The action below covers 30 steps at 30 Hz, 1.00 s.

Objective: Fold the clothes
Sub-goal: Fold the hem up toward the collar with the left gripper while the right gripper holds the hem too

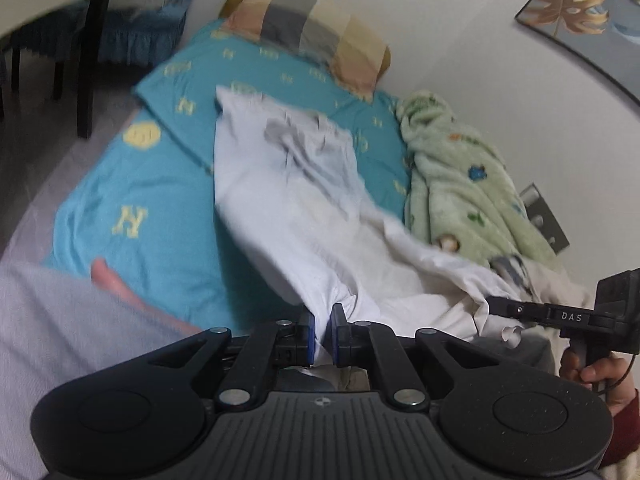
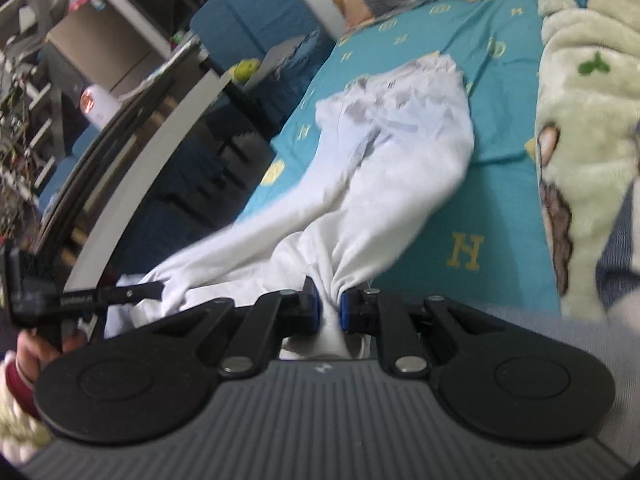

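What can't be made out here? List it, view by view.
- Left wrist view: the white garment is motion-blurred, so its type and its grey marks are unreadable; the edge pinched in the left gripper is hidden behind the fingers.
- Right wrist view: the bunched cloth hides its hem in the right gripper; the green blanket is cut off by the frame.

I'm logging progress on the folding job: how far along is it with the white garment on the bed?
Done: both grips are made. The left gripper and right gripper each have their jaws shut on bunched cloth at the near end of the white garment. In hand: the garment is stretched out from them over the teal bedsheet, far end rumpled. Left: no neat fold shows yet, so the folding remains.
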Available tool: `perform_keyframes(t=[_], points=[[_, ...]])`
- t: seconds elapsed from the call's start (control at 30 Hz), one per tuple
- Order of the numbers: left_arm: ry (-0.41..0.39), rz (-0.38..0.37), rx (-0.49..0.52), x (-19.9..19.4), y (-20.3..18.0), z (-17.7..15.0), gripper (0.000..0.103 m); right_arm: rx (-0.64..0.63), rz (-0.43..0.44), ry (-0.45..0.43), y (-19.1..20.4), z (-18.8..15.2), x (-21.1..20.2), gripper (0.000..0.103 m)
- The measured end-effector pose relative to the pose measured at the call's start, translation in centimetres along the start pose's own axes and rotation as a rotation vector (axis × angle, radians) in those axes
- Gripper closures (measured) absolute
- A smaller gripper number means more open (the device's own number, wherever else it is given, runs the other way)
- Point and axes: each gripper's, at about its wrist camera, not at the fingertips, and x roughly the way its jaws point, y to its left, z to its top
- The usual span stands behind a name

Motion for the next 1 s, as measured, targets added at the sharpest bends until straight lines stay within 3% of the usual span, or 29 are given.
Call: perform_keyframes(t=[0.23, 0.37, 0.47, 0.73, 1.0], points=[[-0.196, 0.077, 0.147, 3.6, -2.3, 5.6, 0.095, -0.143, -0.159, -0.151, 0.9, 5.4, 4.0, 0.089], [-0.284, 0.136, 0.219, 7.5, -2.3, 8.7, 0.095, -0.131, -0.196, -0.182, -0.8, 8.4, 7.4, 0.089], [-0.306, 0.180, 0.230, 11.5, -1.1, 10.6, 0.095, -0.081, -0.211, -0.193, -3.1, 10.0, 10.1, 0.089], [-0.204, 0.244, 0.143, 23.0, 4.5, 15.2, 0.095, -0.030, -0.239, -0.194, -8.3, 12.7, 18.6, 0.089], [-0.091, 0.317, 0.143, 31.3, 9.0, 15.2, 0.095, -0.105, -0.303, -0.113, -11.0, 12.3, 25.6, 0.089]])
